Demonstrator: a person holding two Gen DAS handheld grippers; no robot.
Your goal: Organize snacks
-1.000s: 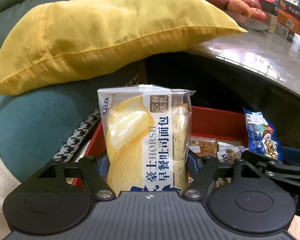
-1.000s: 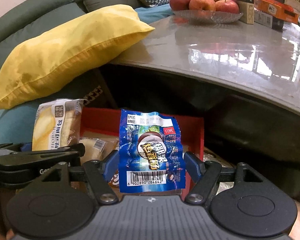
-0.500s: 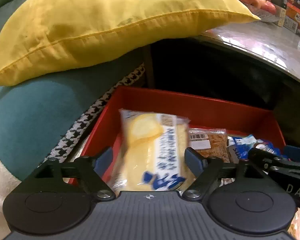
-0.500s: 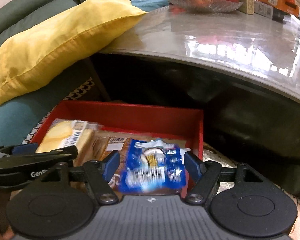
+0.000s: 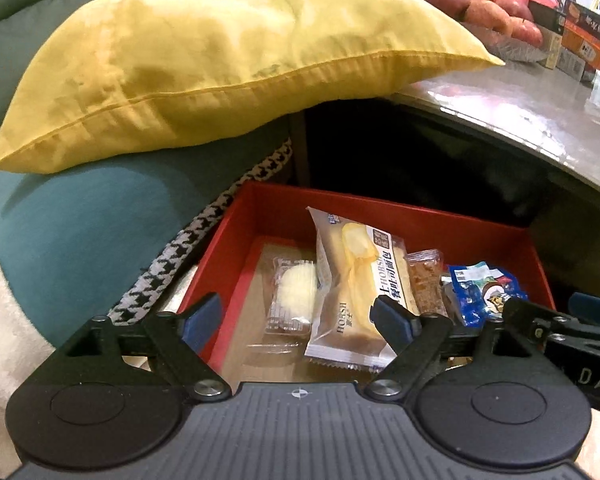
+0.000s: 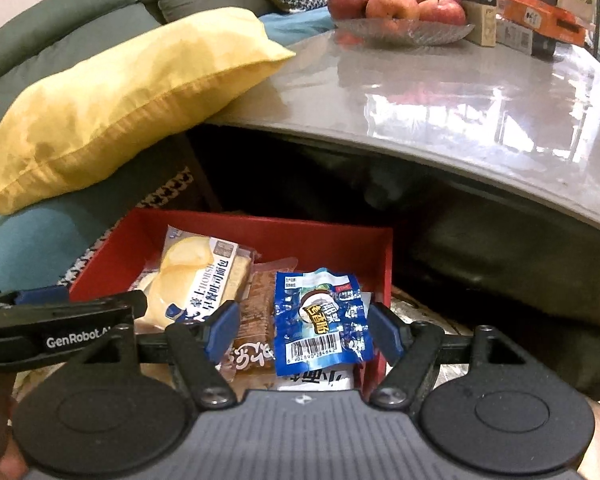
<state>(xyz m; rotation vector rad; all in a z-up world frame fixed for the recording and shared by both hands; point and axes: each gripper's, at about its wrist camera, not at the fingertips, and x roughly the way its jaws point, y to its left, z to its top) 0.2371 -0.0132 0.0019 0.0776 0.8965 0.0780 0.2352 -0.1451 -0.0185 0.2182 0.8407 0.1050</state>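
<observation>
Inside red cardboard box [image 5: 440, 222], yellow-and-white bread pack [image 5: 356, 280] lay at 1 o'clock of left gripper [image 5: 296, 312], jaws just opened, nothing clamped. Right gripper [image 6: 302, 330] stood open around crinkly blue foil packet [image 6: 320, 320]. Both likely light, soft, slippery: pinch sealed edges.

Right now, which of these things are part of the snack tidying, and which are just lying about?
Part of the job: red box, bread packet, blue snack packet, brown snack bar, clear-wrapped cake.

Lying about: yellow pillow, apples, table.
</observation>
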